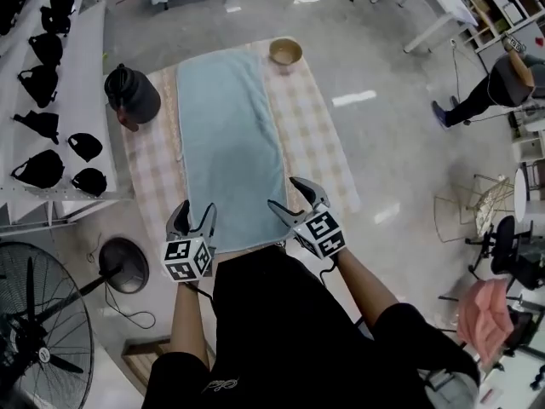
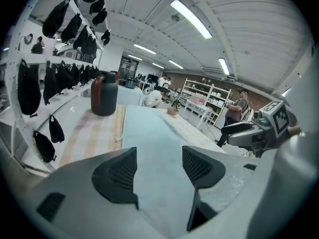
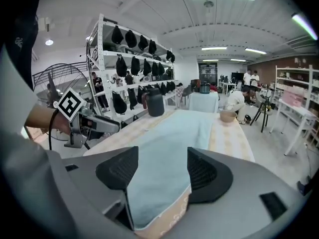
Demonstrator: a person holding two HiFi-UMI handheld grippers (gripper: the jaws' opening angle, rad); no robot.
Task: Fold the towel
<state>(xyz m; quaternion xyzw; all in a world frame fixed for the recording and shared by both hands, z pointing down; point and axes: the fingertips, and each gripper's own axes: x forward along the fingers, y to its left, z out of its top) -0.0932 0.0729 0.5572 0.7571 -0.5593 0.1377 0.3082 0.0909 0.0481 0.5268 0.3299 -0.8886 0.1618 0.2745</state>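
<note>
A light blue towel [image 1: 230, 143] lies flat and lengthwise on the table's checked cloth [image 1: 324, 135], its near edge at the table's front. My left gripper [image 1: 193, 220] stands open at the towel's near left corner. In the left gripper view the towel [image 2: 149, 143] runs between the spread jaws of that gripper [image 2: 159, 163]. My right gripper [image 1: 295, 203] stands open at the near right corner. In the right gripper view the towel [image 3: 169, 143] and its corner lie between the wide-apart jaws of this gripper [image 3: 163, 166]. Neither gripper holds any cloth.
A dark jug [image 1: 132, 95] stands at the table's far left beside the towel, and a tan bowl [image 1: 285, 52] sits at the far end. White shelves with black bags [image 1: 43, 100] line the left side. A floor fan [image 1: 34, 331] stands at the near left.
</note>
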